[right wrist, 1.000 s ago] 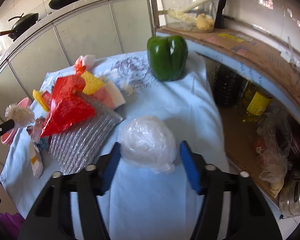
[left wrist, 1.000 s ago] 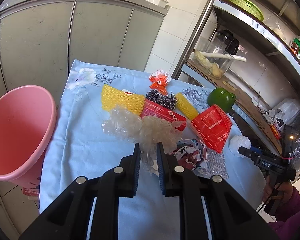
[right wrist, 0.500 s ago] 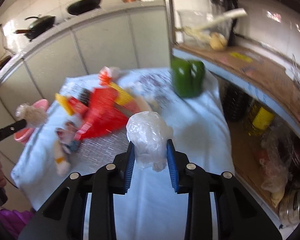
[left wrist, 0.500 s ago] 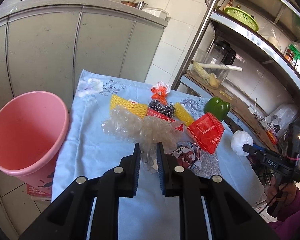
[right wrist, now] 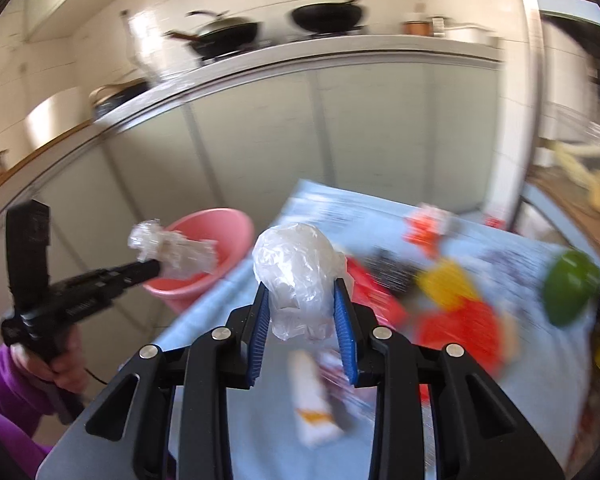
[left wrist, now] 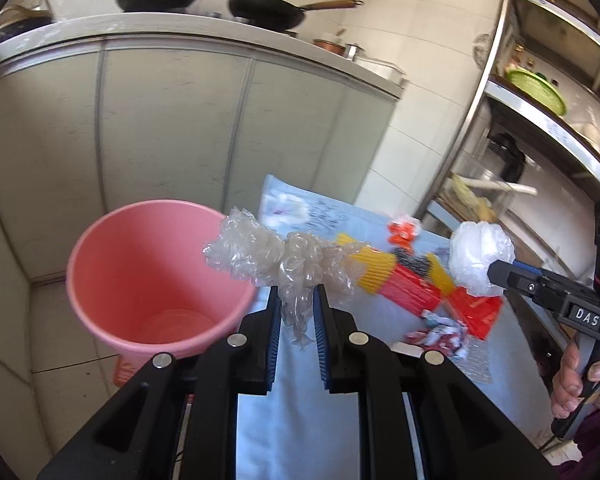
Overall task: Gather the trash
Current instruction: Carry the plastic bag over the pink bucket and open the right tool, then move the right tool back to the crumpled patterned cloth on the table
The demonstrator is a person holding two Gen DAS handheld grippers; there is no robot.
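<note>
— How far along is the collecting?

— Early, I judge. The desk [left wrist: 300, 412] carries most of the trash: red packets [left wrist: 474, 312], yellow foam netting [left wrist: 374, 270]. The pink bucket [left wrist: 100, 312] looks empty (bare bottom visible).

— And in hand?

— The left hand-held gripper [left wrist: 296, 316] is clamped on crumpled clear plastic [left wrist: 268, 256] near the rim; the right hand-held gripper [right wrist: 302, 332] pinches a white plastic bag [right wrist: 298, 272] above the desk.

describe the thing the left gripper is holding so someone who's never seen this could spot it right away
Start at the pink bucket beside the blue-clothed table. At its rim, the left gripper is shut on a crumpled clear plastic film. Unlike the white plastic bag in the right gripper, it is see-through, stringy and stretched sideways.
</note>
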